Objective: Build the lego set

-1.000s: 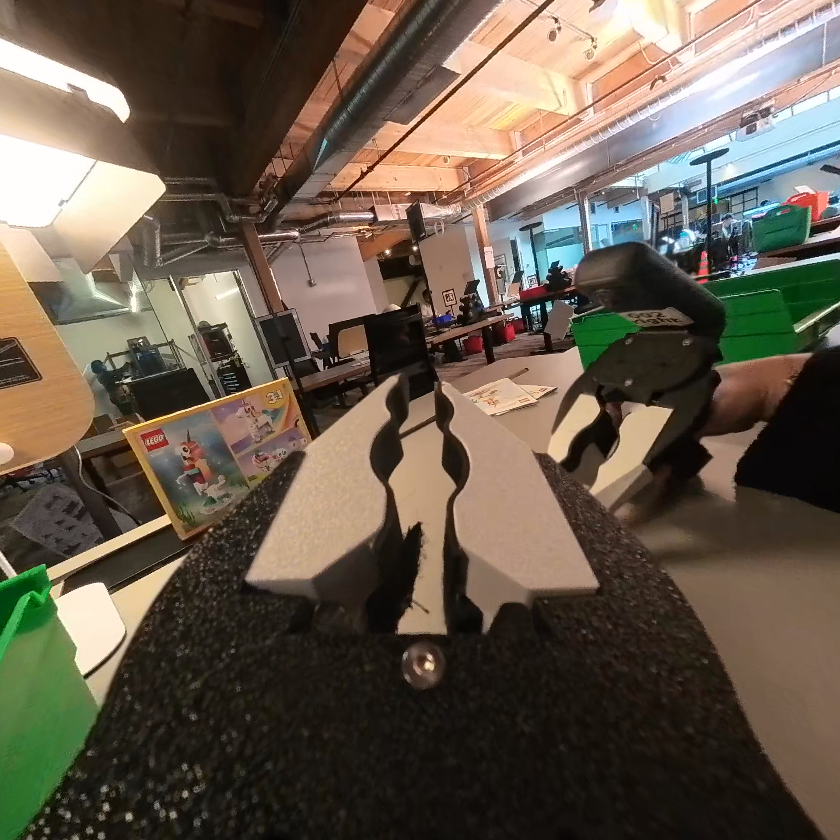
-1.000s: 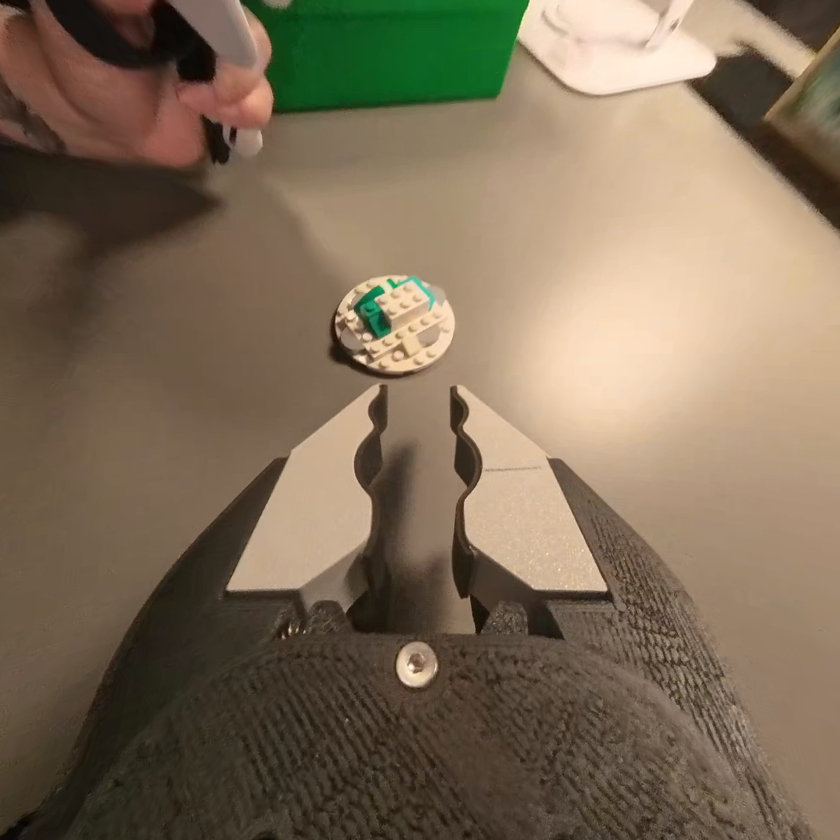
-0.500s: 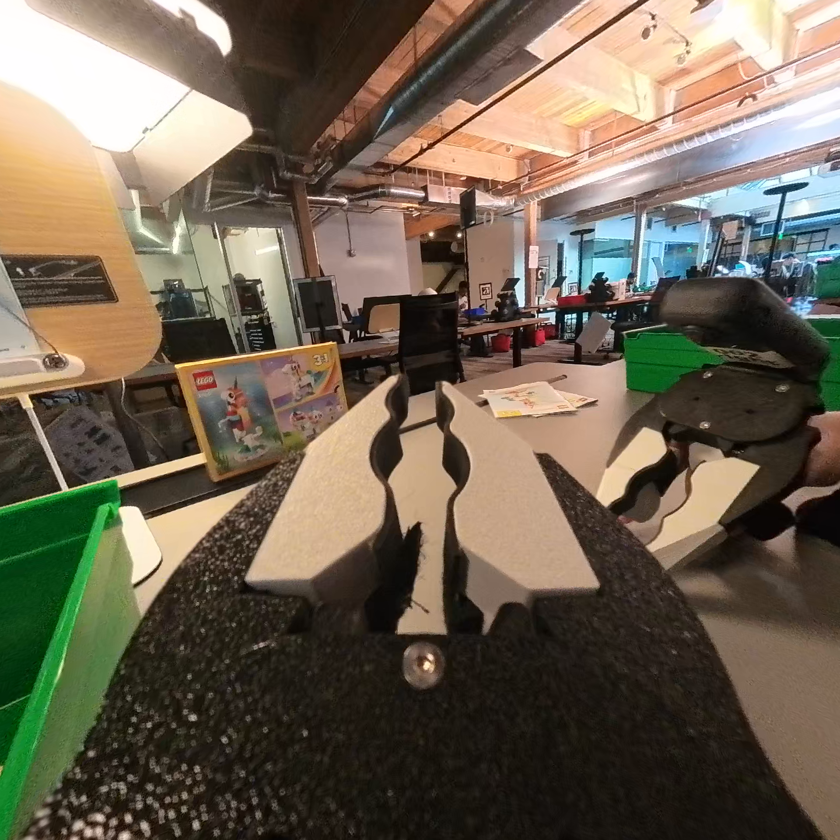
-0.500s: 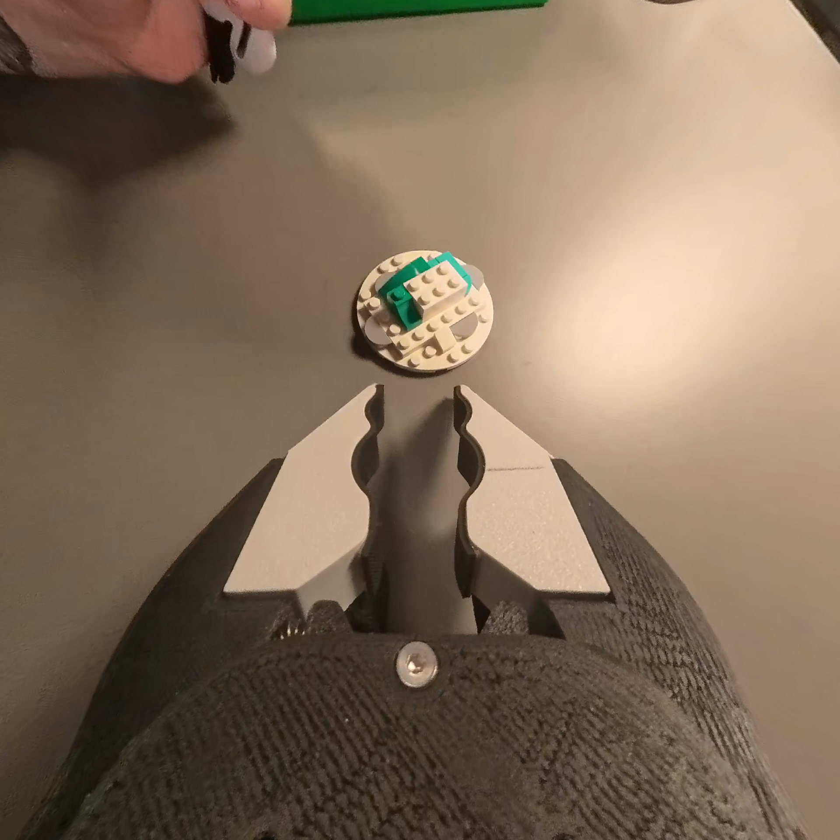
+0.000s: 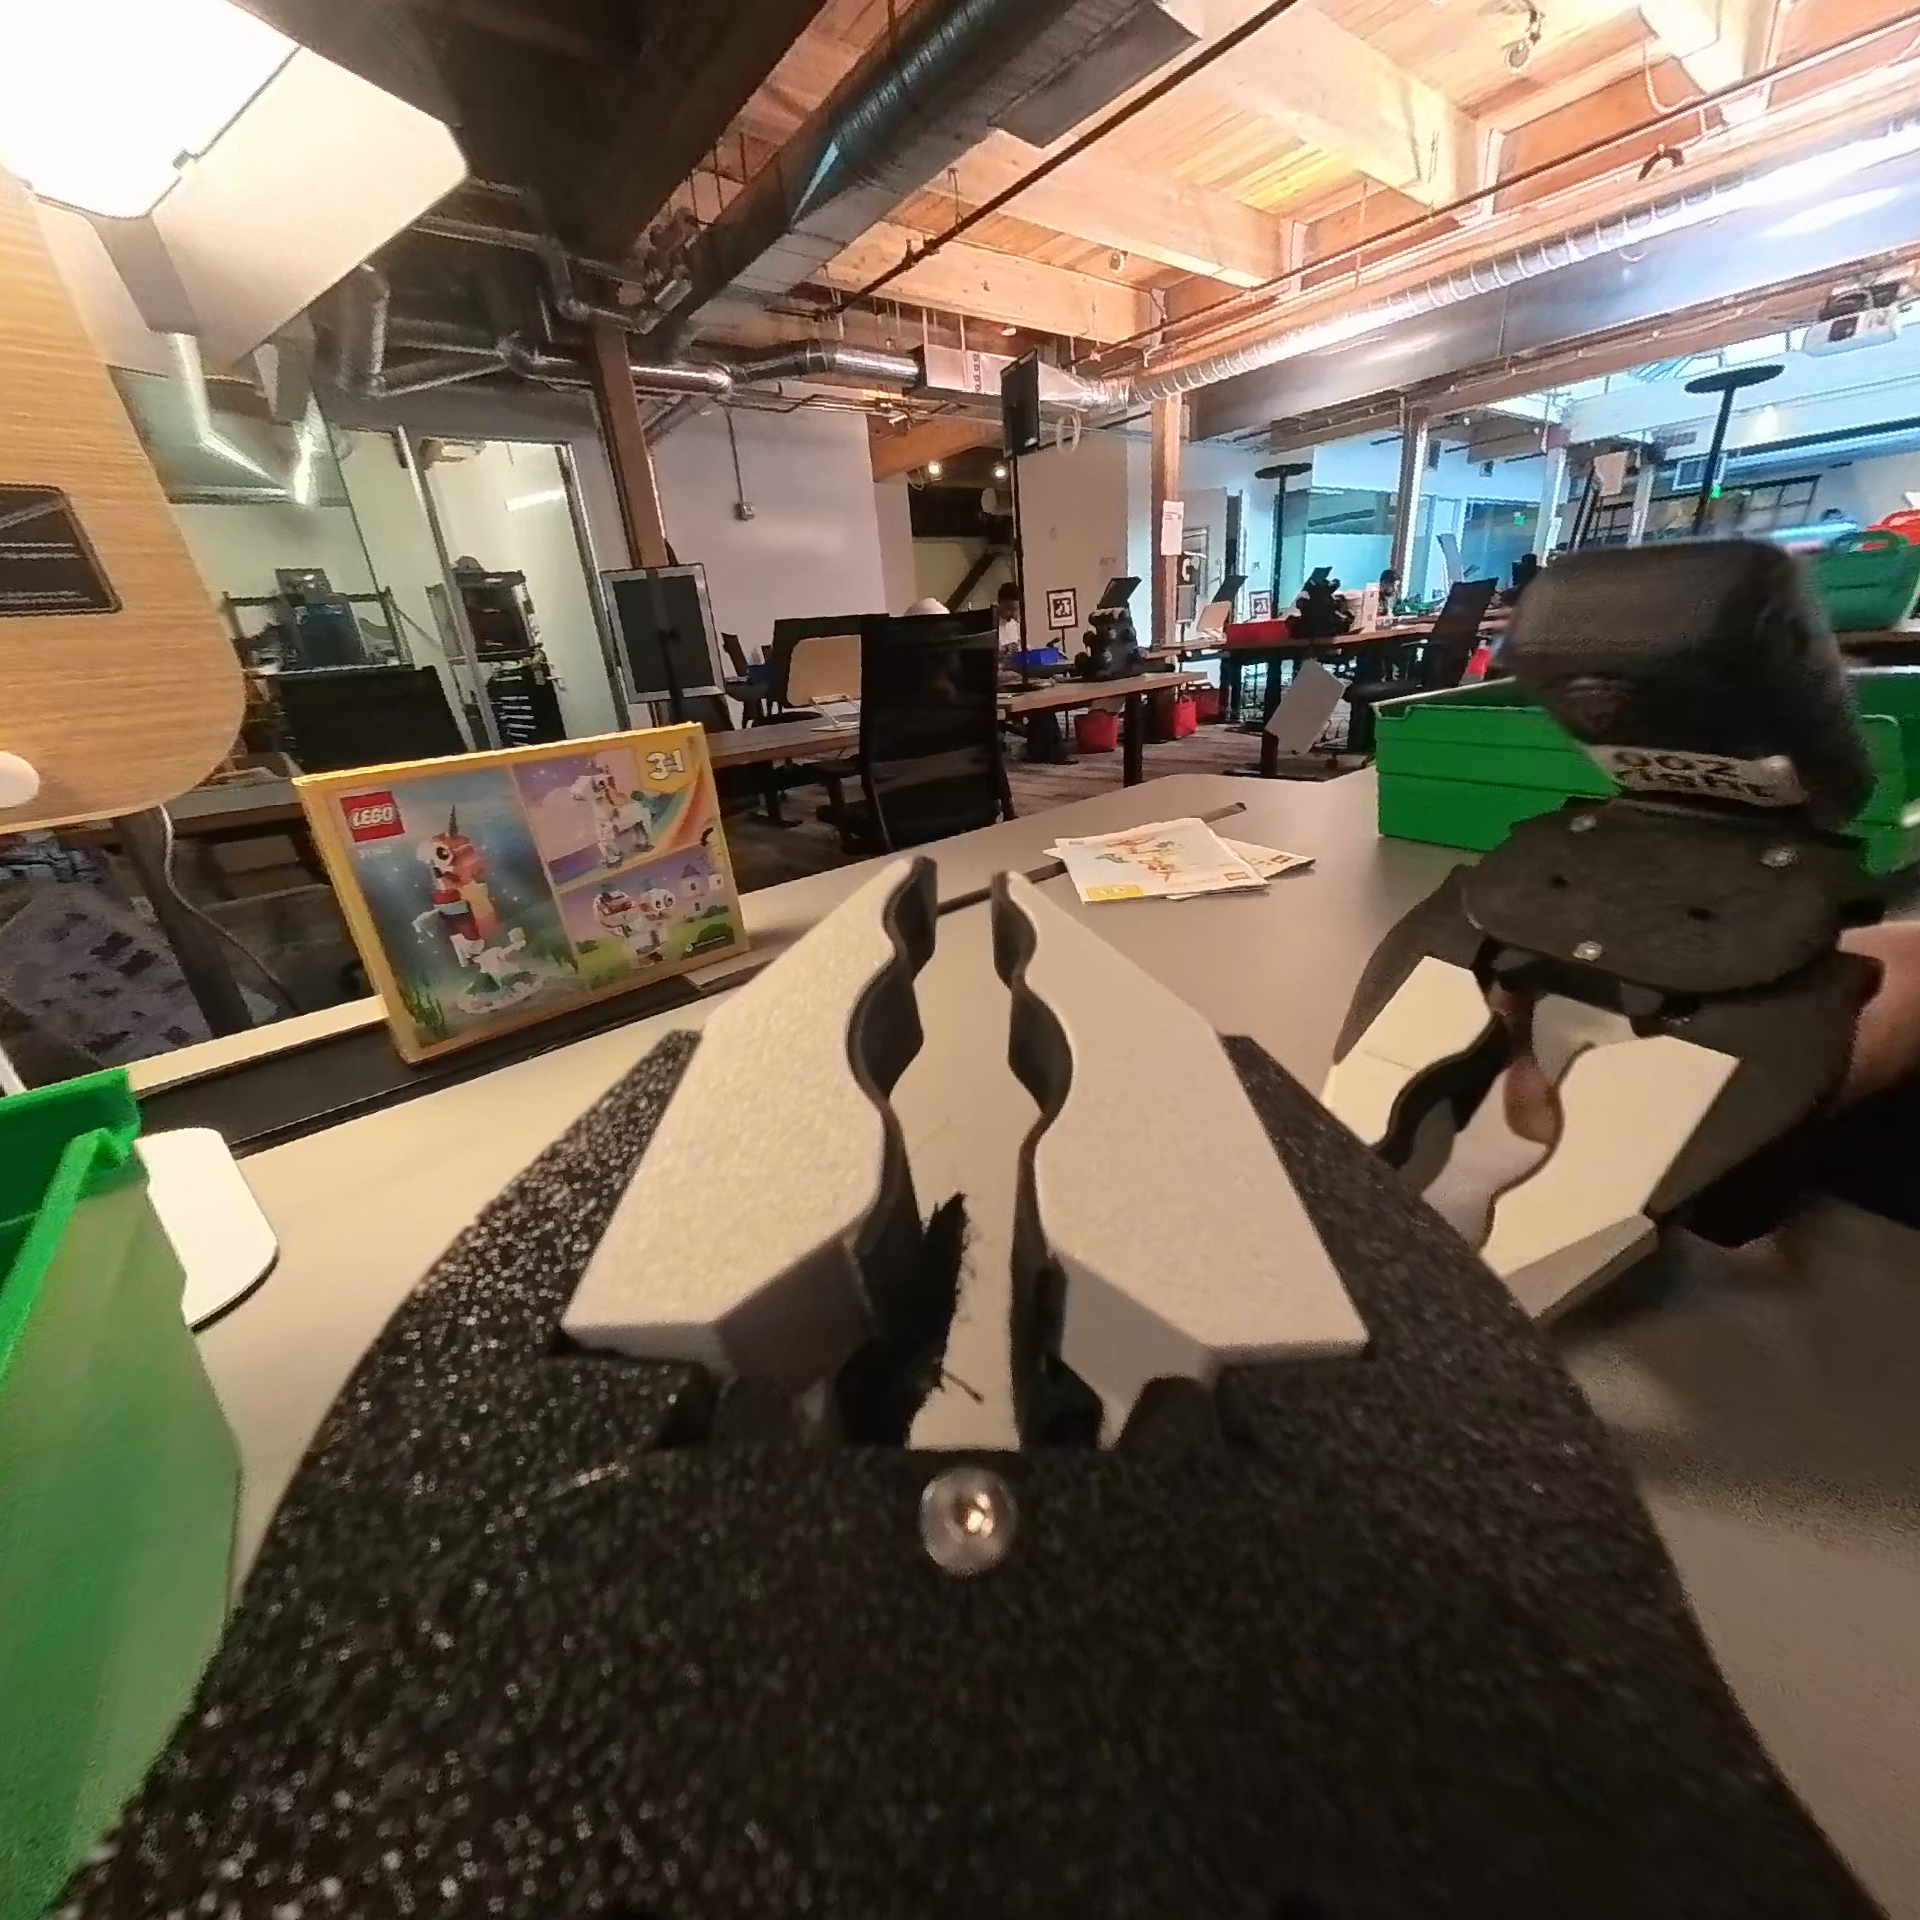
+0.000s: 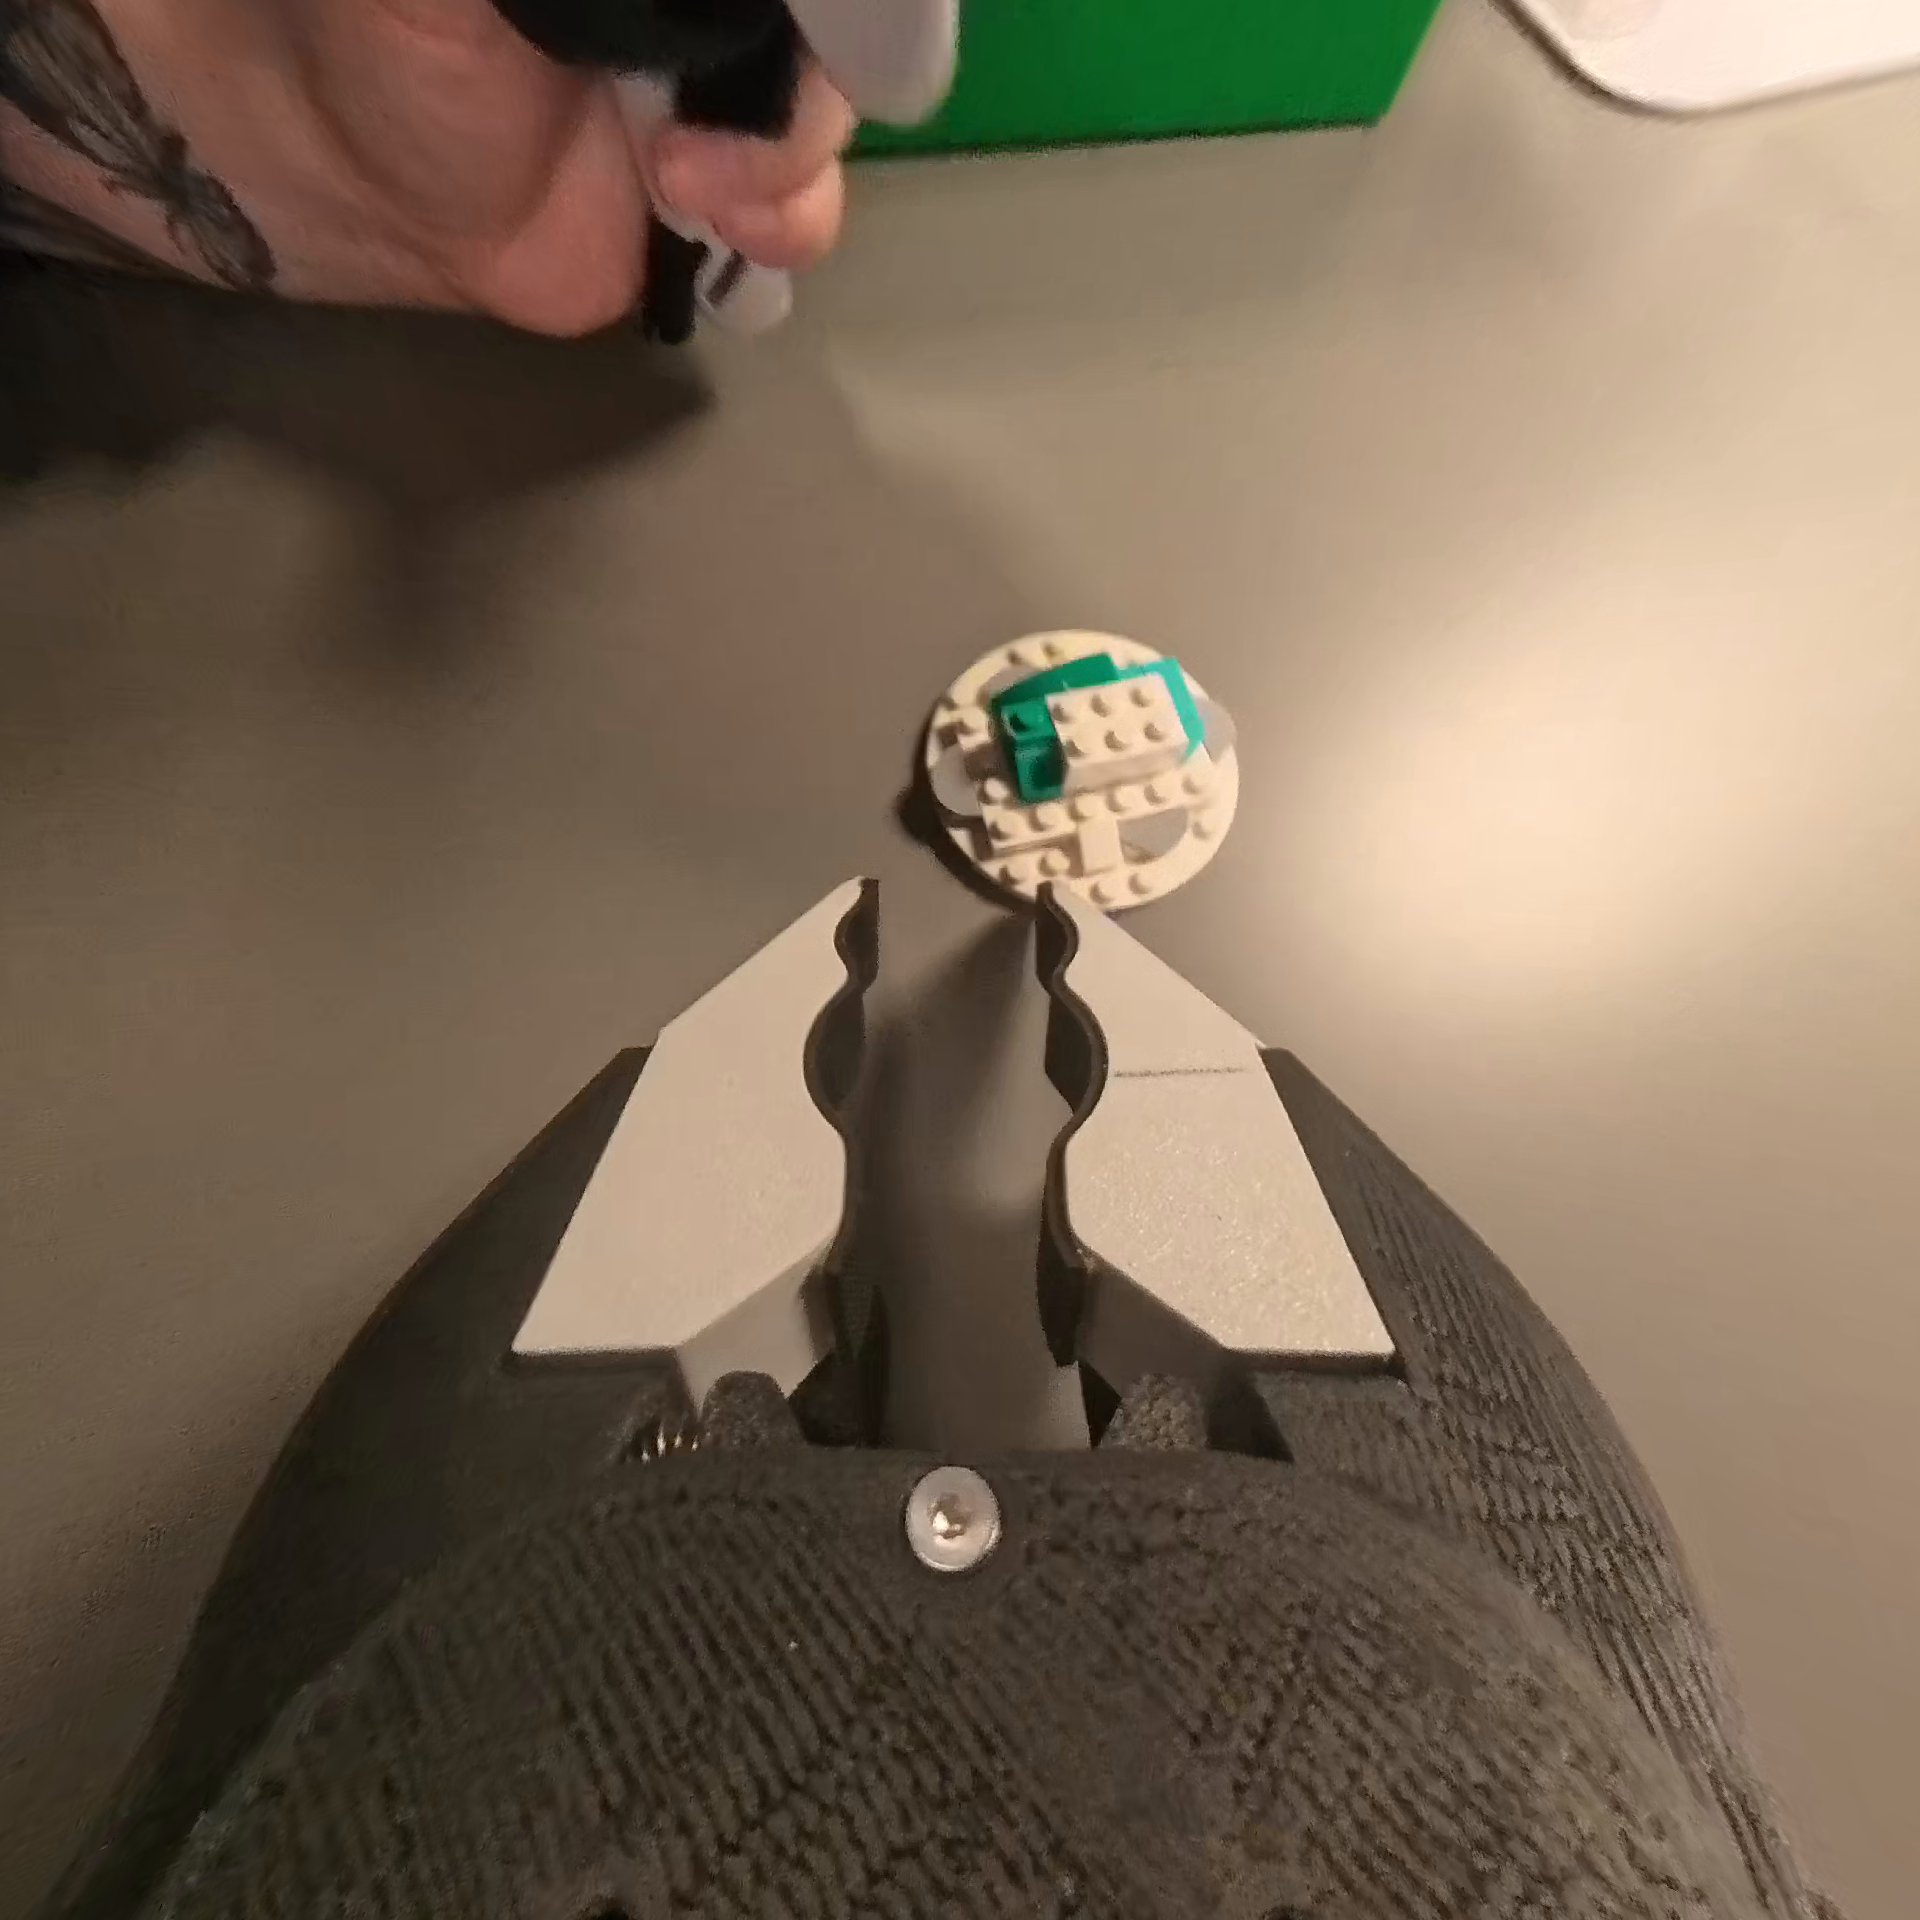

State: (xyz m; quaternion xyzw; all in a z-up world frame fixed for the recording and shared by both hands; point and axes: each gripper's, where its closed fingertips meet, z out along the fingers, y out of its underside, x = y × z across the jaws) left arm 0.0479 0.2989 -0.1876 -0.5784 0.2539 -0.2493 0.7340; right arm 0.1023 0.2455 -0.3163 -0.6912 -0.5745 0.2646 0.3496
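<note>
A round white Lego plate [image 6: 1081, 831] lies on the grey table [image 6: 1507, 436], with a white brick [image 6: 1117, 727] and green pieces [image 6: 1029, 743] stacked on it. My right gripper [image 6: 954, 894] is open and empty just in front of it; its right fingertip [image 6: 1047, 906] reaches the plate's near edge. It also shows in the left wrist view [image 5: 1455, 1122], pointing down at the table. My left gripper [image 5: 961, 878] is raised above the table, pointing level across the room, with a narrow gap between the jaws and nothing in it. The Lego plate is hidden in that view.
The Lego box [image 5: 520, 883] stands at the table's far edge, and an instruction booklet [image 5: 1174, 857] lies beyond. Green bins stand at the left [image 5: 62, 1351] and the right [image 5: 1475, 769]. A white lamp base [image 5: 208, 1226] is nearby. A hand [image 6: 416, 177] holds the left gripper.
My right gripper has moved in to the plate, which now sits right of its centre line. The hand with the left gripper has come nearer and lower. The left view has swung right.
</note>
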